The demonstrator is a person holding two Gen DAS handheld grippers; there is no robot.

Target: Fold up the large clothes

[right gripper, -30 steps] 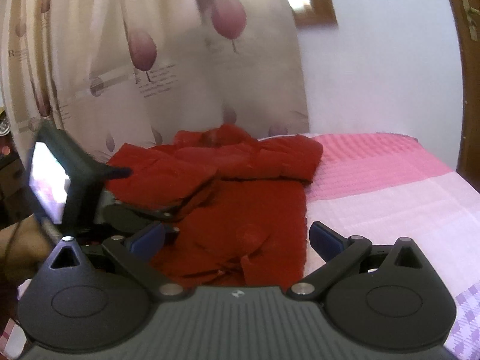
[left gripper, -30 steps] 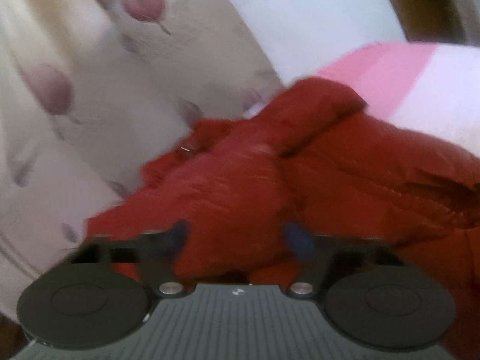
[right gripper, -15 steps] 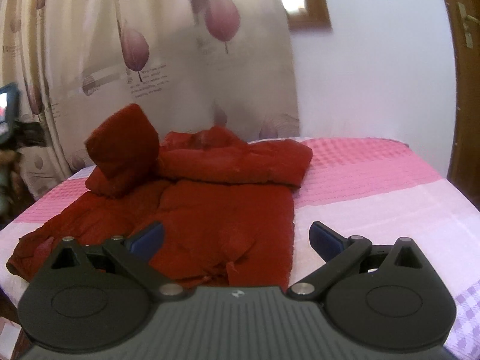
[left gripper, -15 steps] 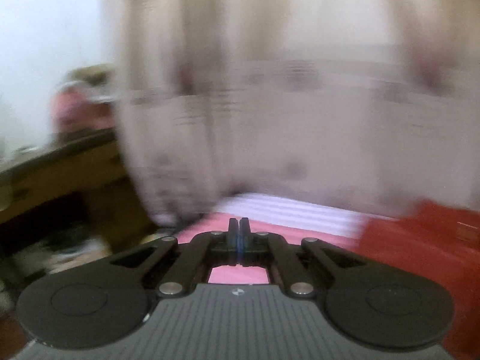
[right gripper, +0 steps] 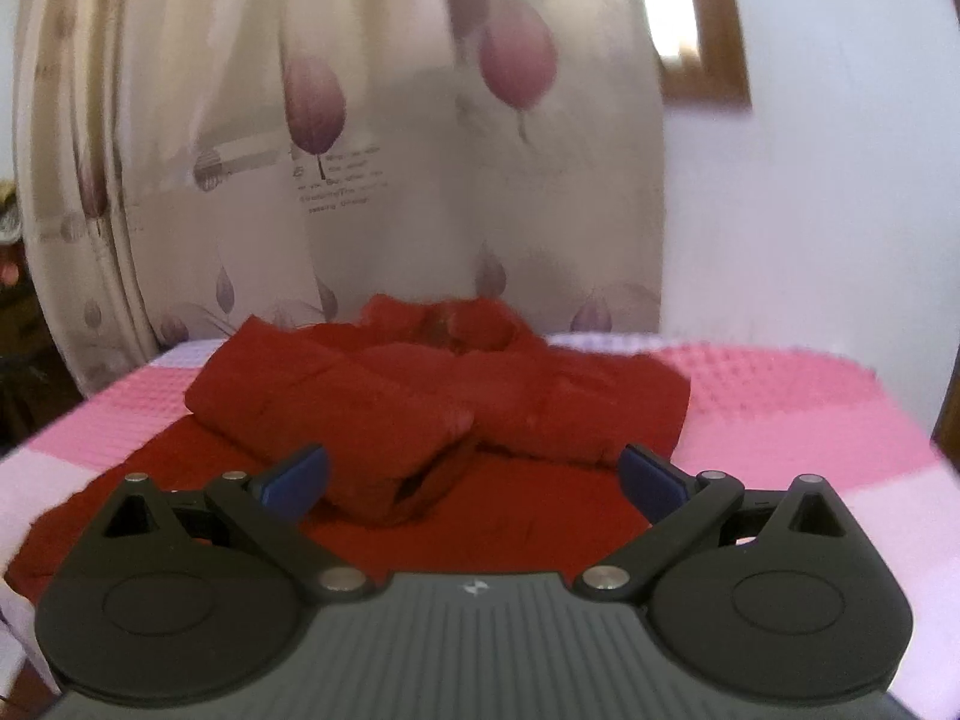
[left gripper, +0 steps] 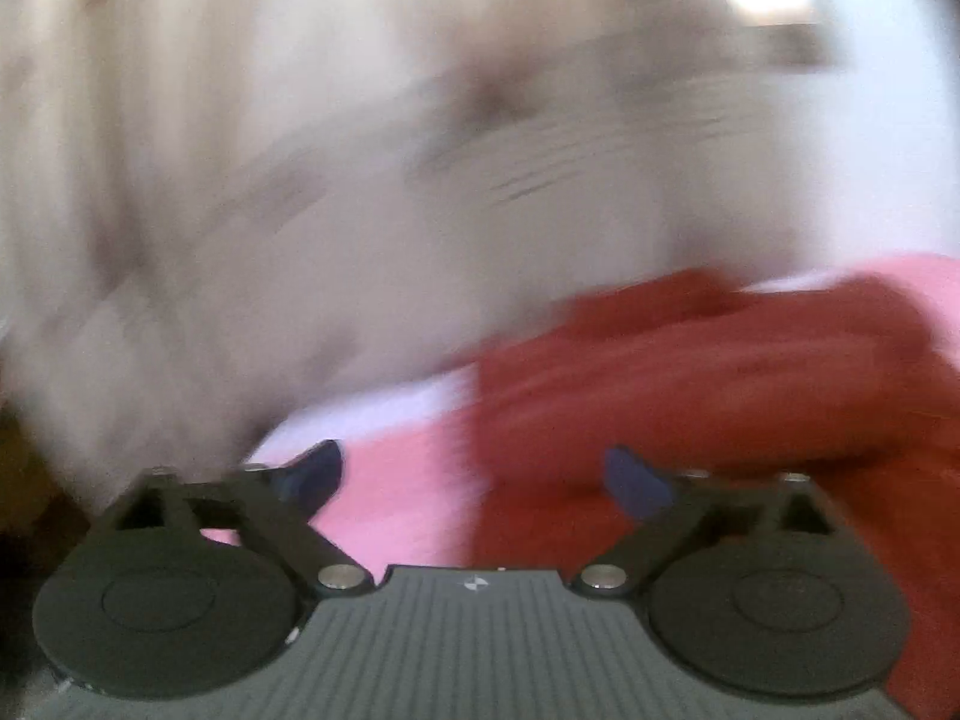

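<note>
A red padded jacket (right gripper: 444, 408) lies on the pink and white checked bed (right gripper: 780, 408), both sleeves folded across its chest. In front of it my right gripper (right gripper: 474, 474) hovers with its jaws wide apart and nothing between them. The left wrist view is smeared by motion. There the red jacket (left gripper: 720, 372) fills the right side. My left gripper (left gripper: 474, 474) is opening, its jaws wide, over the jacket's left edge and the pink bed cover (left gripper: 396, 480); the pads press on nothing.
A cream curtain (right gripper: 372, 150) printed with purple tulips hangs behind the bed. A white wall (right gripper: 810, 210) and a wood-framed window (right gripper: 702, 30) stand at the right. Dark furniture (right gripper: 18, 324) sits past the bed's left edge.
My left gripper let go of the red jacket, swung away left with jaws shut, then turned back and opened. The left sleeve now lies folded across the chest. The right view has closed in slightly.
</note>
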